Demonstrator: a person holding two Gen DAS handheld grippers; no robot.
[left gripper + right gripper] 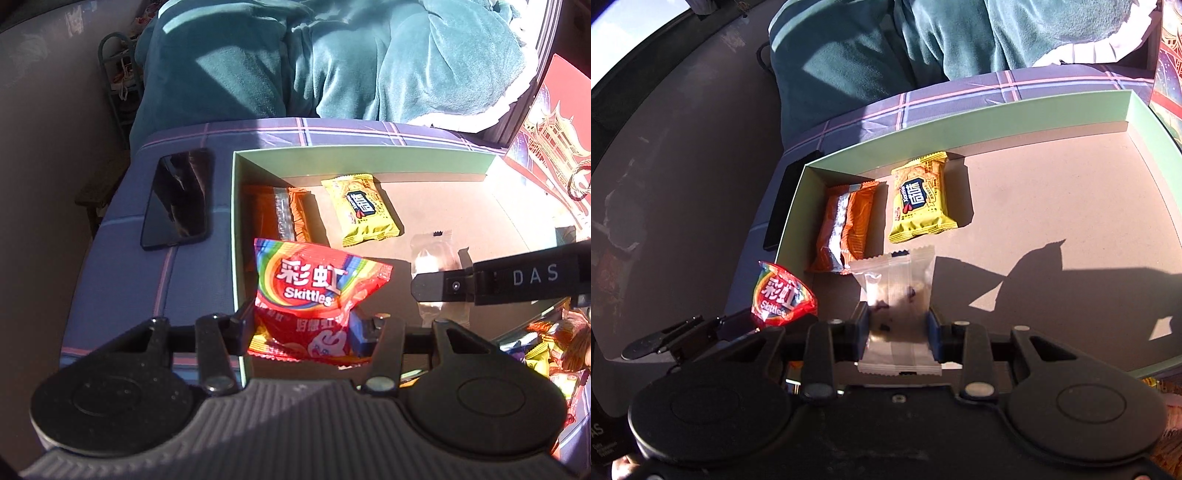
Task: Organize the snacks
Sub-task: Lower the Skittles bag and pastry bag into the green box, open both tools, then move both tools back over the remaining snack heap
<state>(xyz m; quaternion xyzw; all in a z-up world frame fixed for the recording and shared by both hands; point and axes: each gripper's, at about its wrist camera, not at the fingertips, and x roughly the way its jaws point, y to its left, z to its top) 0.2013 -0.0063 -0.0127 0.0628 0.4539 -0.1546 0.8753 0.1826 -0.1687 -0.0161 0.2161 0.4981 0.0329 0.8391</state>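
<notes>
My left gripper (308,325) is shut on a red Skittles bag (314,291) and holds it over the near left corner of a green-walled box (362,160). My right gripper (897,328) is shut on a clear snack packet (897,295) over the box's near edge; this packet also shows in the left wrist view (436,258). An orange snack pack (844,225) and a yellow cracker pack (918,199) lie on the box floor at its far left. The Skittles bag (781,295) shows left of the right gripper.
A black phone (177,199) lies on the plaid cushion (155,280) left of the box. A red printed box lid (550,147) stands at the right. Several loose snacks (550,343) lie at the near right. A person in teal clothes (332,55) sits behind.
</notes>
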